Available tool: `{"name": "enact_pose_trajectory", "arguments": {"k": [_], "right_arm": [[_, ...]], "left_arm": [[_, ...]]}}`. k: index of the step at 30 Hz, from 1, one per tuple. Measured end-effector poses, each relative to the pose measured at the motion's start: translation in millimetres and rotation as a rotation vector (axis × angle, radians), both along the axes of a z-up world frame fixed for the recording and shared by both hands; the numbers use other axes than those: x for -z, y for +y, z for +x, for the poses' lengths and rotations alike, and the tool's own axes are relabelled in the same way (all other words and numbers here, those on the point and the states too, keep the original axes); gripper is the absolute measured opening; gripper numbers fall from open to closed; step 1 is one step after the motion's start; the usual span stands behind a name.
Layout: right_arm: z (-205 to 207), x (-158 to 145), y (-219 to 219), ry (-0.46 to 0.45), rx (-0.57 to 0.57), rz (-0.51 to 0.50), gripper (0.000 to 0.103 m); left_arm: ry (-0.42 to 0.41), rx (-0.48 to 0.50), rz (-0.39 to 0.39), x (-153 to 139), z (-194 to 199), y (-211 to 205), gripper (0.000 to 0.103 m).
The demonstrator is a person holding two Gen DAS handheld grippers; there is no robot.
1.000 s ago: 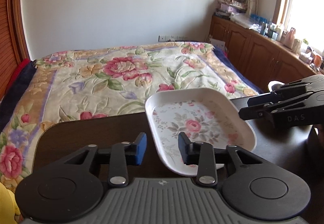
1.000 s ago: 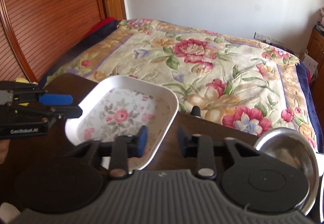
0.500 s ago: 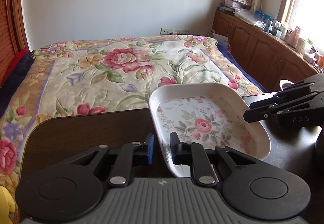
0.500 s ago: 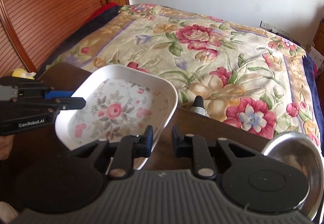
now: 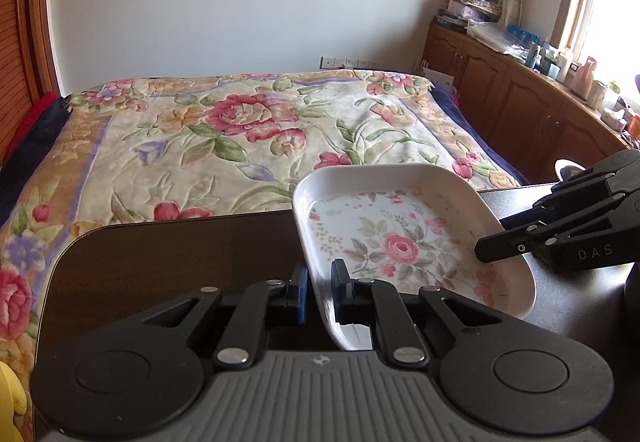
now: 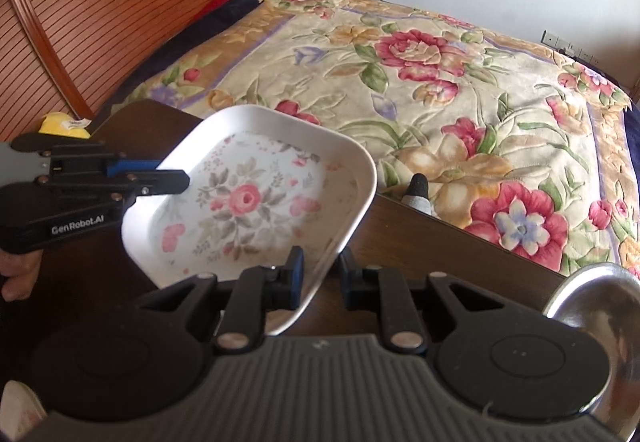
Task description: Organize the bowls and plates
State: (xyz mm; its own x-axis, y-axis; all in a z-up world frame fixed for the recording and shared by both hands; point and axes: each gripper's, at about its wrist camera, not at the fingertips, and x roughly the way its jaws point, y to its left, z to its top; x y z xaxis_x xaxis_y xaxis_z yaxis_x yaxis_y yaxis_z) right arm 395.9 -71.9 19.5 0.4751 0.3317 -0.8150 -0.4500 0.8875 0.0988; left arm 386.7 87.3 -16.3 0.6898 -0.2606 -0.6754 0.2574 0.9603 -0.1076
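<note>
Two grippers share one floral plate above a bedroom tabletop

Nearest the viewer, the left gripper (image 5: 319, 292) pinches the near left rim of the white square plate (image 5: 400, 242) between its narrowed fingers, while the right gripper (image 6: 320, 276) straddles the opposite rim with a visible gap on its outer side, so that hold looks looser, if it is a hold at all. The plate hangs tilted between them, above the dark tabletop (image 5: 180, 254), its rose pattern facing up and its length running away toward the bed (image 5: 240, 130). Each gripper sits at the plate's own side, so neither is nearer; the left appears to carry it. A steel bowl (image 6: 596, 306) waits at the right edge of the tabletop, a likely stacking spot.
</note>
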Motion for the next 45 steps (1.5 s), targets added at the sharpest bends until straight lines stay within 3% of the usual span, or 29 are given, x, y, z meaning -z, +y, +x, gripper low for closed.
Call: {"name": "enact_pose_trajectory", "arguments": {"k": [7,21,45], "right_arm": [[-4,1,-4,-0.013,0.012,0.022,0.014],[-43,-22,-13,-0.051,0.012,0.1,0.013],[-165,-44,-23,-0.11,-0.016,0.116,0.013]], "left_arm": [[0.022,-0.01,-0.014,-3,-11,2,0.012],[-0.044,0.001,-0.025,-42,-64,2,0.012],[-0.107,0.004,-0.062,-61,-198,-12,0.012]]}}
